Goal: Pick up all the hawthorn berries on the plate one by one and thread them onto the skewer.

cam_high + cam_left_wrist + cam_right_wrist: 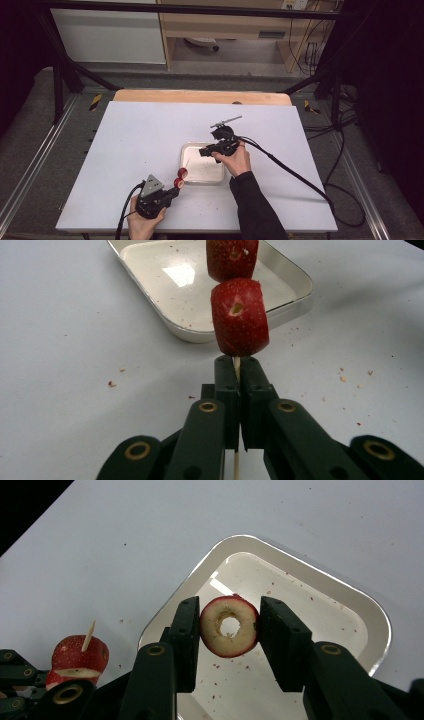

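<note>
Work in hand: red fruit rings are being threaded onto a thin wooden skewer (237, 365); this is judged from the two pieces already on the stick and a third held ready.

Done so far: two red pieces (239, 316) are seen impaled on the skewer, one above the other in the left gripper view; in the right gripper view the bare tip of the stick pokes out above them at the lower left of the frame.

Left to do: the cored ring (229, 626) is judged to be next for the stick; its hole has not yet been brought to the tip. No further pieces are seen in the tray (320, 587), just crumbs.

Left gripper (176, 190): the jaws are closed tight on the skewer's lower end, the stick pinched in the slit between them and standing up out of them. It is seen at the lower centre of the high view, just beside the tray's near corner.

Right gripper (229, 630): the jaws are partly open and pressed against the ring's two sides, its pale cut face and hole turned to the camera. It is held above the tray, at the centre of the high view.

Tray: it is rested on the white tabletop (125, 145), centre right.
</note>
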`<action>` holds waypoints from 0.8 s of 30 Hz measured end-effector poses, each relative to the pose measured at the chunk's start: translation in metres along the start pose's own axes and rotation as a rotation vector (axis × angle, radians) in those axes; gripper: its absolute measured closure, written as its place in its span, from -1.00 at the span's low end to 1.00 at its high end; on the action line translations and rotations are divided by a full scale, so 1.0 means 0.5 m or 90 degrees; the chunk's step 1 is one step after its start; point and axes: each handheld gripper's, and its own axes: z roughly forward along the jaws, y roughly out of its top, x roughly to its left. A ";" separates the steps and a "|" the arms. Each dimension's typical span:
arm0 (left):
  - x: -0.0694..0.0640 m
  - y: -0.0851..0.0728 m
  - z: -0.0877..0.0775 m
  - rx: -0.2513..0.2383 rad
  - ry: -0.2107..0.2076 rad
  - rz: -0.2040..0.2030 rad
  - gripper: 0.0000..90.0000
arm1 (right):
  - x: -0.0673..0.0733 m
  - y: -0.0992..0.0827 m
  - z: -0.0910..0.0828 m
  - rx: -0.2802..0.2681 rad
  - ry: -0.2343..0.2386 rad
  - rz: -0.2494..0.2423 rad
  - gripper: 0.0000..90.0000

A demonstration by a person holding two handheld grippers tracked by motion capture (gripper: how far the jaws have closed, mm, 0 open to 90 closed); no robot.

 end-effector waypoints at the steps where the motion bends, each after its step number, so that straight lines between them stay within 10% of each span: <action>1: -0.003 0.001 0.002 0.001 0.000 0.000 0.95 | -0.002 -0.006 -0.004 -0.005 0.001 0.004 0.38; 16: -0.053 0.020 0.031 -0.005 -0.017 0.000 0.95 | -0.031 -0.096 -0.059 -0.220 0.070 0.094 0.38; 24: -0.074 0.027 0.045 -0.012 -0.022 -0.011 0.95 | -0.031 -0.123 -0.064 -0.277 0.091 0.116 0.38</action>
